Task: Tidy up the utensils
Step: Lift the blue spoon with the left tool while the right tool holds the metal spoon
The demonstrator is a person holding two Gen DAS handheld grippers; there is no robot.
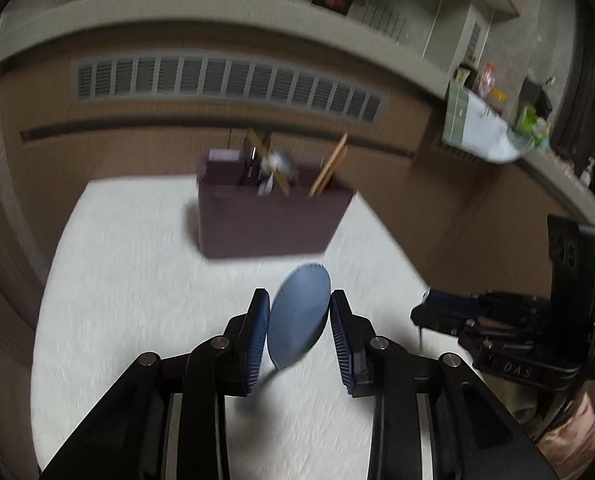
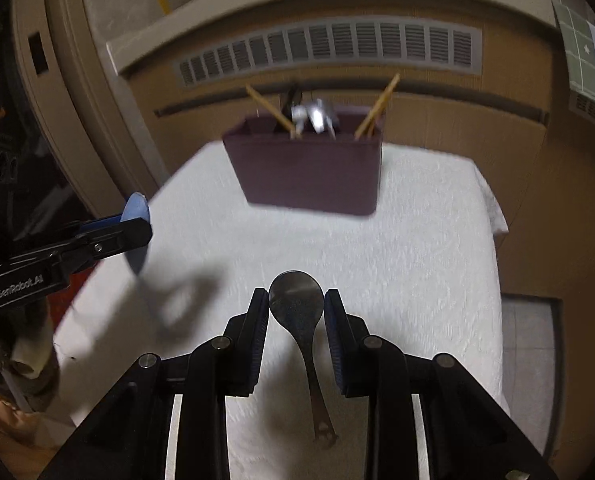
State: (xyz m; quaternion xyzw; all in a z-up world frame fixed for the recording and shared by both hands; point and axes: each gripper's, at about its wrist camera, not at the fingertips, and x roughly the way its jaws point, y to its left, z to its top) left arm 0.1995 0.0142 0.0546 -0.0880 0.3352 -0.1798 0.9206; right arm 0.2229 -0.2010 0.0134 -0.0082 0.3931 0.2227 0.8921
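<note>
Spoons sit pinched by their bowls: our left gripper [image 1: 299, 320] clamps the blue spoon [image 1: 299, 314], our right gripper [image 2: 296, 312] the metal spoon [image 2: 296, 304], both short of the purple holder [image 2: 309, 168]. Curved bowls may slip or twist; crowded chopsticks [image 2: 377, 108] could block entry.

Open table, one obstacle at the far edge
The purple utensil holder [image 2: 309, 168] stands near the table's [image 2: 417, 260] far edge; bare cloth lies open before it.
</note>
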